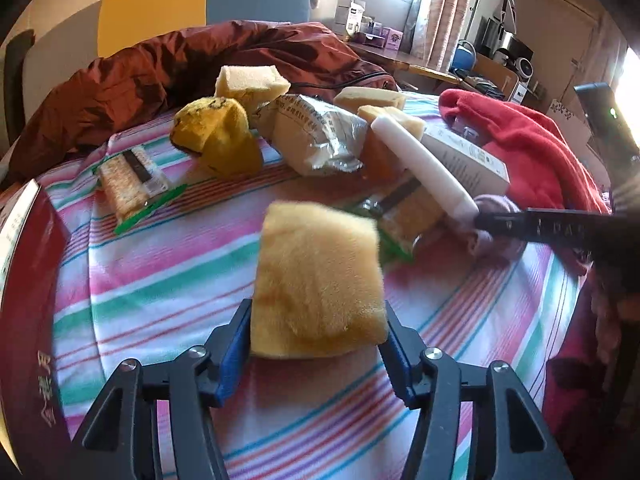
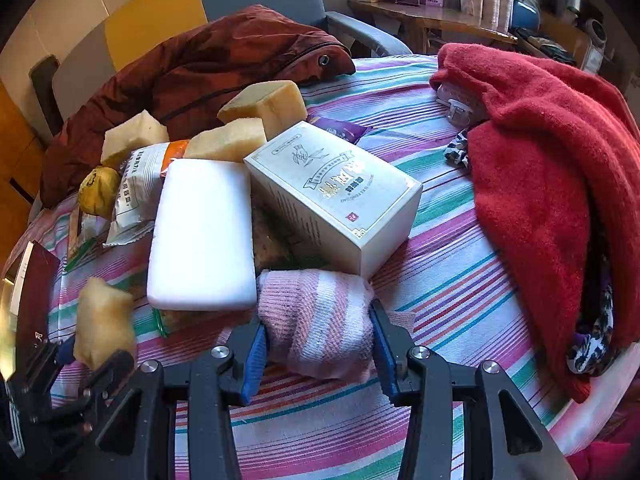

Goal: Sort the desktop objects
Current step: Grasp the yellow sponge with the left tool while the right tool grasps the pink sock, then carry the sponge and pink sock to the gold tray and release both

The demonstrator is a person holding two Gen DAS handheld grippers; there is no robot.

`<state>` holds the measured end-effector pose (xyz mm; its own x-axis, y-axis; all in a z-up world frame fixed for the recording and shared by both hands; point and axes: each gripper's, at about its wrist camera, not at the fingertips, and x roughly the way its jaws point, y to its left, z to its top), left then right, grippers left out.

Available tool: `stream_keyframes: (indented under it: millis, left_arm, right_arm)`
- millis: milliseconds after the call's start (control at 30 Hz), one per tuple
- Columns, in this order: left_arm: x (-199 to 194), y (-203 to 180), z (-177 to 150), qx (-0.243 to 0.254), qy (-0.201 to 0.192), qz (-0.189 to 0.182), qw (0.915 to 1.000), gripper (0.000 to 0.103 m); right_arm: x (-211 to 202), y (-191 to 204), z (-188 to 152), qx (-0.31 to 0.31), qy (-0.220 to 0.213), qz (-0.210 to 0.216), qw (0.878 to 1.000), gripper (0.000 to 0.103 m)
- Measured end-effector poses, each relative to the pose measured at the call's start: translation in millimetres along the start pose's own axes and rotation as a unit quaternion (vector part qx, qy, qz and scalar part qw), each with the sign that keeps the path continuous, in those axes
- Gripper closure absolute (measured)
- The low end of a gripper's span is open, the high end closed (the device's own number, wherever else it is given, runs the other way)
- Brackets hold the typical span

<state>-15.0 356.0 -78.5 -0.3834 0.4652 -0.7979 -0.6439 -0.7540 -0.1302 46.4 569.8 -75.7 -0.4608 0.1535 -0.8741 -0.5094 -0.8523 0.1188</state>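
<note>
- Our left gripper [image 1: 318, 344] pinches a yellow sponge block [image 1: 320, 280] between its blue pads, lifted above the striped tablecloth [image 1: 160, 280].
- No earlier view is given, so we describe only the hold: the pads press both sides of the sponge.
- Our right gripper [image 2: 318, 344] is clamped on a rolled pink striped cloth [image 2: 316, 316] that rests on the tablecloth.
- Just beyond the roll lie a white foam slab [image 2: 202, 232] and a cream carton [image 2: 336, 196], touching side by side.
- Further back sit three more sponge blocks [image 2: 264, 104], a snack packet [image 2: 136, 188] and a yellow soft toy [image 1: 216, 136].
- A red towel [image 2: 548, 184] covers the right table edge; a rust jacket [image 2: 200, 64] drapes the far edge.
- A dark red box [image 1: 28, 320] stands at the left edge.
- Bare cloth lies open near us, between both grippers.
</note>
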Motion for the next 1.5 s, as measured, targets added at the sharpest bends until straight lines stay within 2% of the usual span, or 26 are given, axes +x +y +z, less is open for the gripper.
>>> stream_keyframes:
  millis: [100, 300, 500, 833, 1000, 1167, 1233, 1333, 1500]
  left_arm:
    - [-3.3, -1.6, -4.1, 0.012, 0.002, 0.005, 0.9999, 0.044]
    - [-16.5, 5.2, -11.1, -0.003, 0.005, -0.001, 1.0000, 0.047]
    - [-36.2, 10.3, -28.0, -0.021, 0.000, -0.024, 0.9995, 0.047]
    - [-72.6, 19.0, -45.4, -0.048, -0.009, -0.068, 0.9965, 0.047]
    - [-93.2, 23.6, -49.2, -0.056, -0.018, -0.089, 0.9943, 0.047]
    - [-115.1, 29.6, -52.5, -0.054, -0.031, -0.096, 0.9934, 0.047]
    - [-126.2, 34.6, -52.3, -0.051, -0.038, -0.095, 0.9934, 0.047]
    - [-143.3, 44.5, -52.6, -0.050, -0.052, -0.093, 0.9930, 0.047]
    - [-162.6, 60.4, -55.6, -0.050, -0.073, -0.083, 0.9926, 0.047]
  right_arm:
    - [-0.9, 0.2, -0.3, -0.001, -0.002, -0.001, 1.000, 0.057]
    - [-4.8, -4.4, 0.7, 0.016, -0.013, 0.003, 1.000, 0.058]
    - [-7.7, -5.5, 1.6, 0.021, -0.024, -0.005, 0.999, 0.058]
    - [-26.9, -7.7, 4.3, 0.026, -0.078, -0.021, 0.996, 0.058]
    - [-43.8, -5.9, 4.5, 0.025, -0.125, -0.031, 0.991, 0.058]
    - [-56.8, 5.8, 3.1, 0.002, -0.157, -0.032, 0.987, 0.058]
    - [-58.5, 16.0, 0.6, -0.023, -0.156, -0.041, 0.987, 0.058]
    - [-55.2, 34.4, -7.5, -0.055, -0.124, -0.041, 0.990, 0.058]
    - [-52.8, 60.3, -33.0, -0.062, -0.089, -0.001, 0.994, 0.058]
